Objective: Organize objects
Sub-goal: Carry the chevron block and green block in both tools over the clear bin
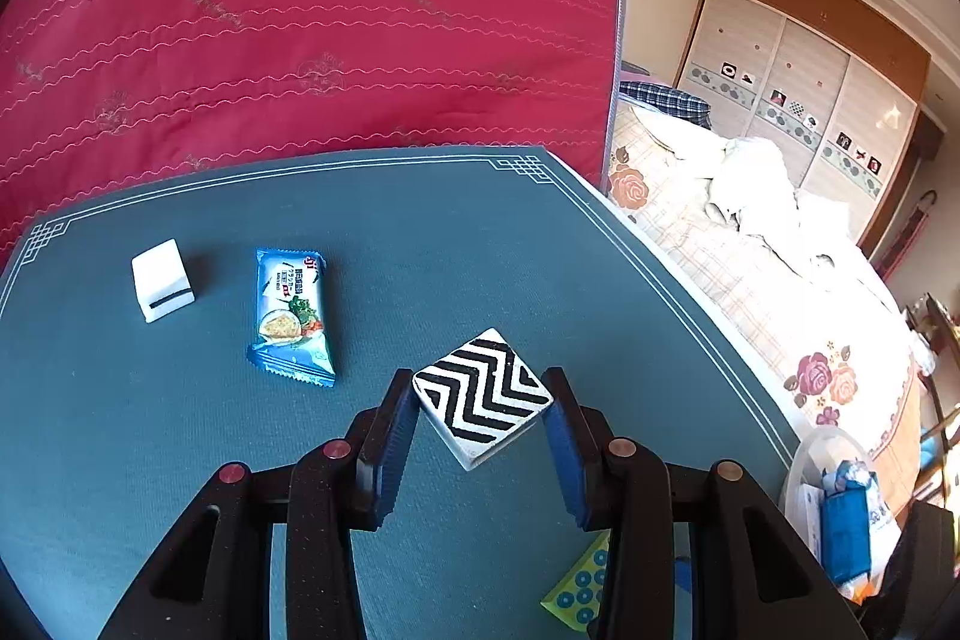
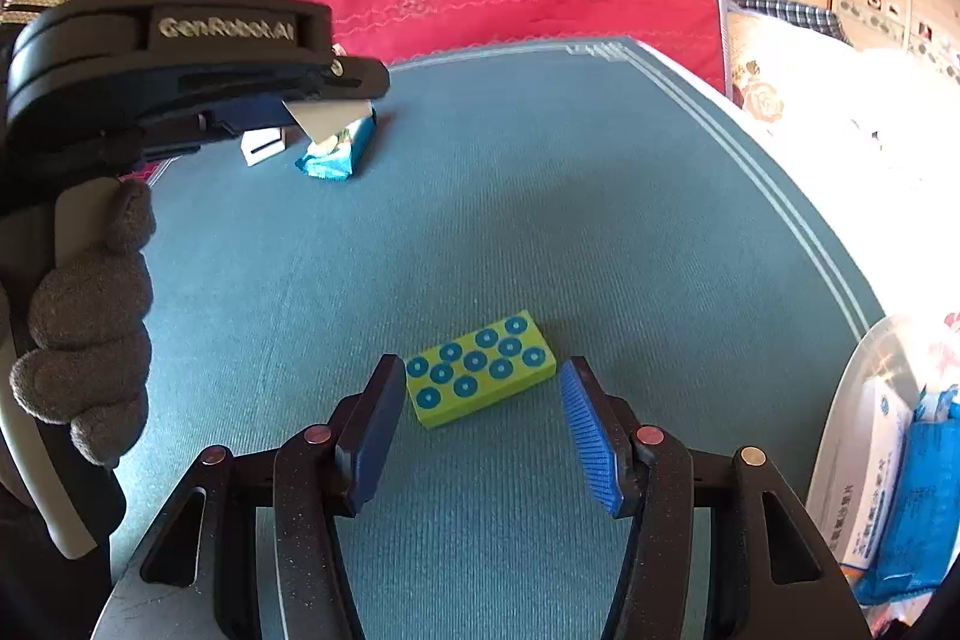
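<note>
**Me:** Left wrist view is showing my left gripper clamped on the zigzag tile, corner to corner, and I am carrying it clear of the blue table. To keep it safe I am holding the squeeze steady and level, since a corner grip could let it pivot.

**Partner:** And the other hand?

**Me:** My right gripper is standing apart around the dotted green block lying on the table, pads not touching it. I am aiming to centre it before closing.

**Partner:** Anything unclear?

**Me:** Beyond, the snack packet and white box are lying side by side. I cannot tell where things belong; the plastic tub is cut off at the edge.
</note>
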Motion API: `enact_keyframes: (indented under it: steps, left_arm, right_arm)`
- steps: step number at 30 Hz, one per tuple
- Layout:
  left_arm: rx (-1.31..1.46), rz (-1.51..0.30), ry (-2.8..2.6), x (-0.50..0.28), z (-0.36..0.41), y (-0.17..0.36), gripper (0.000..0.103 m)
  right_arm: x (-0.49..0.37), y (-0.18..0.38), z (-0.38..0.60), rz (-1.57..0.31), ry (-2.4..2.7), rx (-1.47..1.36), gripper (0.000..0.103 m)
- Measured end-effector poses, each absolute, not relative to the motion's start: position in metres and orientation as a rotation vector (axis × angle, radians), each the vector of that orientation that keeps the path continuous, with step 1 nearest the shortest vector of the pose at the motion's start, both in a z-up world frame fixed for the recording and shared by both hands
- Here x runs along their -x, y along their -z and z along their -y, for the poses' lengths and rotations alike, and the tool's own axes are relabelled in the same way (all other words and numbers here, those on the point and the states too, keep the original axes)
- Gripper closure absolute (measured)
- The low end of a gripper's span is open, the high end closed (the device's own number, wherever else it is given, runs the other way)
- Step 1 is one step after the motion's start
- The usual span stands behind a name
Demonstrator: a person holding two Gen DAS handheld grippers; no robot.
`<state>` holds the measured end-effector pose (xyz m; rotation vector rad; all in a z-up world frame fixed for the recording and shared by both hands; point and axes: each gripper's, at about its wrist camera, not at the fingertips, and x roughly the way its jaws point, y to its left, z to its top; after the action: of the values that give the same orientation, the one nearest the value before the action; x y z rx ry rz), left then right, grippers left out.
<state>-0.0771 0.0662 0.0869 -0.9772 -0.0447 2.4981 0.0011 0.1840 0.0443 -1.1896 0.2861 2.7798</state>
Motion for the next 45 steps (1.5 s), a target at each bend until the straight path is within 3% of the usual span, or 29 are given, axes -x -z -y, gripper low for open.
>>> enact_keyframes:
  steps: [6,16,20,45]
  left_arm:
    - [0.980,0.047,-2.496,0.077,-0.066,-0.086,0.058]
    - [0.988,0.055,-2.496,0.079,-0.065,-0.085,0.058]
    - [0.989,0.052,-2.495,0.078,-0.066,-0.085,0.058]
    - [0.956,-0.035,-2.416,0.051,-0.106,-0.086,0.058]
  right_arm:
    - [0.007,-0.037,-0.179,-0.240,-2.796,1.226,0.028]
    - [0.025,-0.025,-0.170,-0.062,-2.770,1.222,0.028]
    - [0.025,-0.025,-0.164,-0.021,-2.774,1.208,0.037]
    - [-0.087,-0.094,-0.224,-0.172,-2.680,0.963,0.037]
